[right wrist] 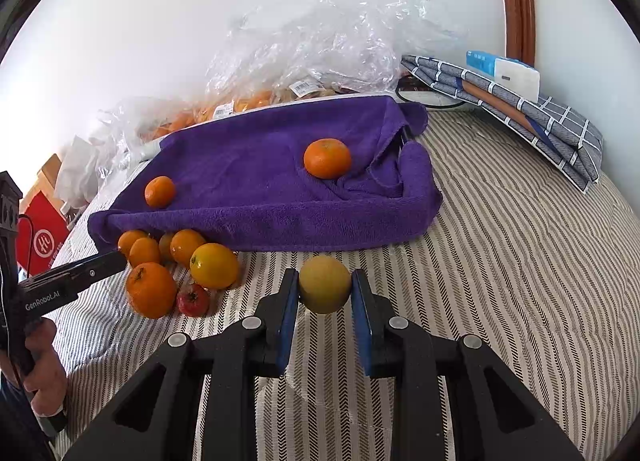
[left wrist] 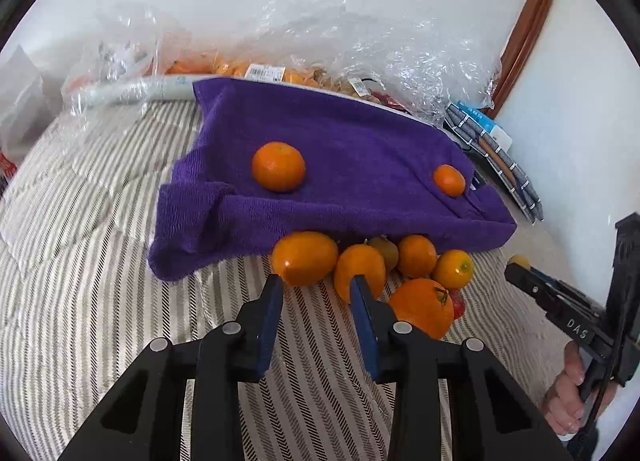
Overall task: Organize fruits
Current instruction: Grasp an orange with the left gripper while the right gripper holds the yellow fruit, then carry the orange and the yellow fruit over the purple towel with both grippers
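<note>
A purple towel-covered tray [left wrist: 352, 157] [right wrist: 256, 181] lies on the striped bedcover with two oranges on it, a larger one [left wrist: 279, 166] [right wrist: 327, 158] and a smaller one [left wrist: 449, 180] [right wrist: 159, 191]. A pile of several oranges [left wrist: 360, 267] [right wrist: 180, 261] and a small red fruit [right wrist: 193, 300] lies at the tray's front edge. My left gripper [left wrist: 316, 285] is open and empty, its tips just in front of the pile. My right gripper [right wrist: 325, 285] is shut on a yellow-green fruit [right wrist: 325, 289], held above the bedcover to the right of the pile.
Clear plastic bags [left wrist: 320, 45] [right wrist: 320, 49] with more fruit lie behind the tray by the wall. A folded checked cloth [right wrist: 520, 109] with a blue-white box [right wrist: 504, 69] lies at the back right. A red bag [right wrist: 40, 237] stands at the left.
</note>
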